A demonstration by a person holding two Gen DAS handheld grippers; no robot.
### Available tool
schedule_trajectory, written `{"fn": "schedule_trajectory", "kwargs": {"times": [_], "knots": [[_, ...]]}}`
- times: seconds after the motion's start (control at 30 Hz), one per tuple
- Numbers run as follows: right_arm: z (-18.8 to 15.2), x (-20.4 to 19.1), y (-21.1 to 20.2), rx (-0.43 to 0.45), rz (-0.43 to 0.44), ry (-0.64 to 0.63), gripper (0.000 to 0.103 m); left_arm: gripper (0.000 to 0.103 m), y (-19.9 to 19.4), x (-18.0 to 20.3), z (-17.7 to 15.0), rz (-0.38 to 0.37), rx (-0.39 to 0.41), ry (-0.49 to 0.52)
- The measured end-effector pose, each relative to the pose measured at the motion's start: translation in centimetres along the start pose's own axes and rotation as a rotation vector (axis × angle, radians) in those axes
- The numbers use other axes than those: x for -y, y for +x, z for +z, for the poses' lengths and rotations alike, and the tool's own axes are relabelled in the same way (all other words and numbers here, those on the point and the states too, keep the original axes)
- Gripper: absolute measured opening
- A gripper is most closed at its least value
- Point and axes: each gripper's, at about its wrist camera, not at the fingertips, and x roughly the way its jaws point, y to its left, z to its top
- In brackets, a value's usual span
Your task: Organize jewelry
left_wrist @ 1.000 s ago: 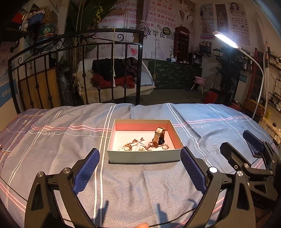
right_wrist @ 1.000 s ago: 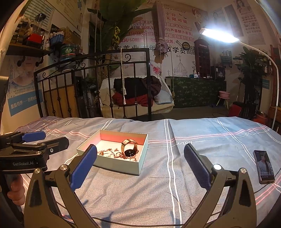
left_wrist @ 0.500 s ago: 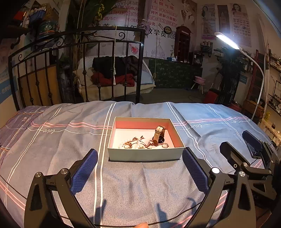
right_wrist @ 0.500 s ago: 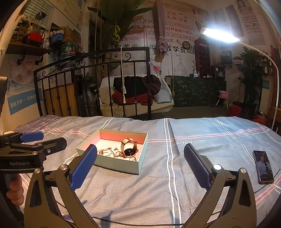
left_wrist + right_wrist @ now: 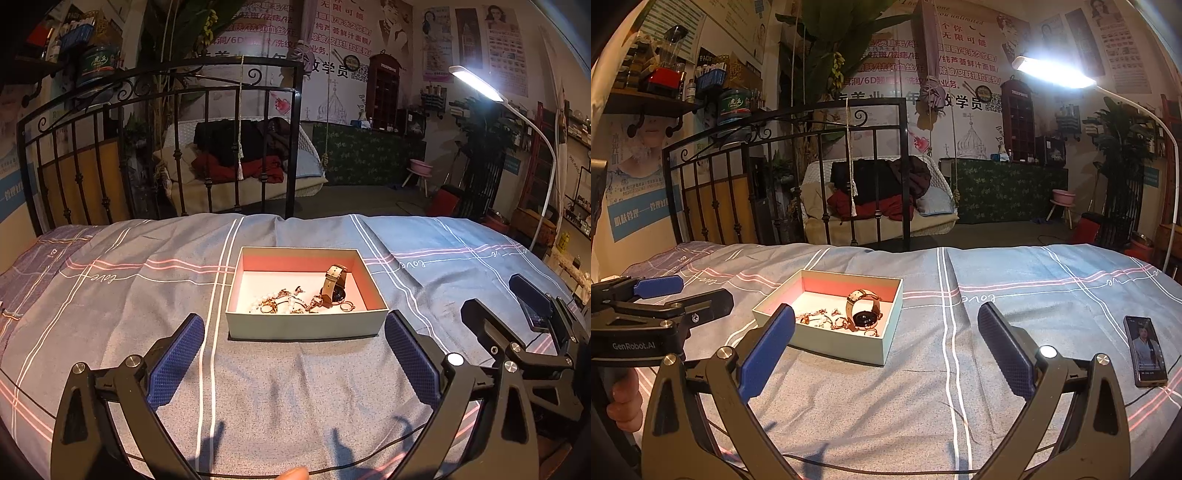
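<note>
Fingers point(image 5: 177, 363) of both grippers are spread wide and empty above the bed point(image 5: 110, 295), covered by a striped sheet. Behind, an iron bedframe point(image 5: 155, 147) is seen. Jewelry point(image 5: 291, 301) is kept inside an open box point(image 5: 303, 326).

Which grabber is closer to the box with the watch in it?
Left. The left gripper sits right in front of the box, its open fingers either side of it. The right gripper, also open, is off to the box's right, farther back.
</note>
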Motion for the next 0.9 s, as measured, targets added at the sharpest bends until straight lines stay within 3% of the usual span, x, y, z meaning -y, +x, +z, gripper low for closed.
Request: {"fn": "schedule_trajectory", "kwargs": {"times": [0.9], "knots": [[0.19,0.36,-0.35,-0.002,-0.012,0.000,0.097,0.096,-0.52,-0.34,-0.06,0.025,0.025,-0.005]]}}
